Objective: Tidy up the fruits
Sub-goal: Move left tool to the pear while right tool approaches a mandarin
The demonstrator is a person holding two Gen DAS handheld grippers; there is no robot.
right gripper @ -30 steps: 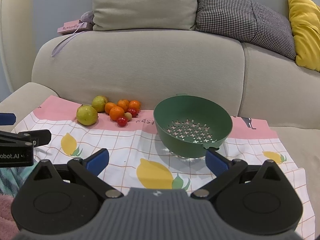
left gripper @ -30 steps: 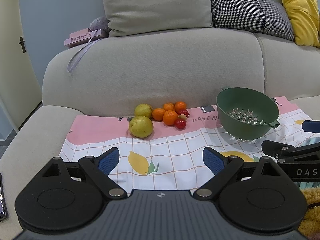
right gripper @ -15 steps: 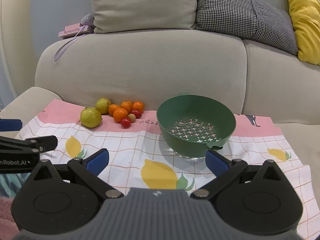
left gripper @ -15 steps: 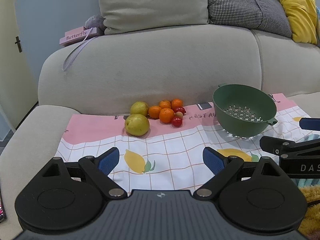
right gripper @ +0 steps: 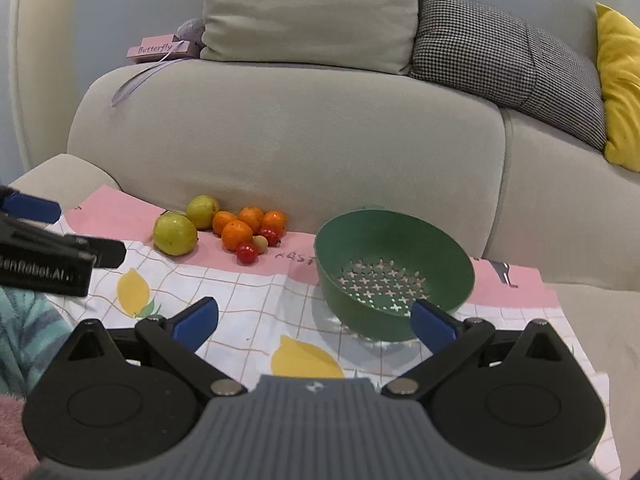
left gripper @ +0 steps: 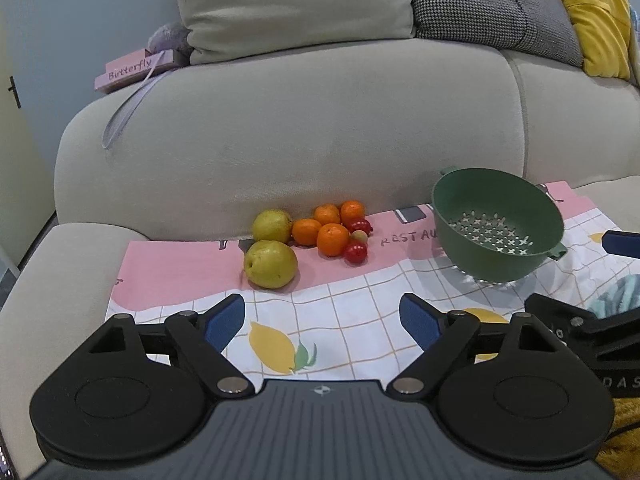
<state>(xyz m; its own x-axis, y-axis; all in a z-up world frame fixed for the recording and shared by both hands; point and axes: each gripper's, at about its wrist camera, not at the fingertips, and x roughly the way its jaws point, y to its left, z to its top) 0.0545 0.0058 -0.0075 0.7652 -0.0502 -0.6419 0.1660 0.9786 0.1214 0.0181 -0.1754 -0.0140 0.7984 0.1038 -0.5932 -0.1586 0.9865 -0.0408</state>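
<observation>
A pile of fruit lies on a lemon-print cloth (left gripper: 344,320) on the sofa seat: two yellow-green pears (left gripper: 271,264) (right gripper: 175,234), several oranges (left gripper: 332,239) (right gripper: 237,234) and small red fruits (left gripper: 355,252) (right gripper: 247,253). An empty green colander (left gripper: 497,224) (right gripper: 394,272) stands to their right. My left gripper (left gripper: 322,318) is open and empty, short of the fruit. My right gripper (right gripper: 314,320) is open and empty, just in front of the colander.
The sofa backrest (left gripper: 288,132) rises right behind the fruit. Cushions (right gripper: 308,8) and a pink "Butterfly" box (left gripper: 132,70) sit on top of it. The sofa armrest (left gripper: 60,264) is at the left. A teal and pink blanket (right gripper: 24,332) lies near the front.
Both grippers have drifted a little, shifting the views; the fruit and colander sit slightly further left in the left wrist view. Nothing was grasped; fruit and colander have not moved.
</observation>
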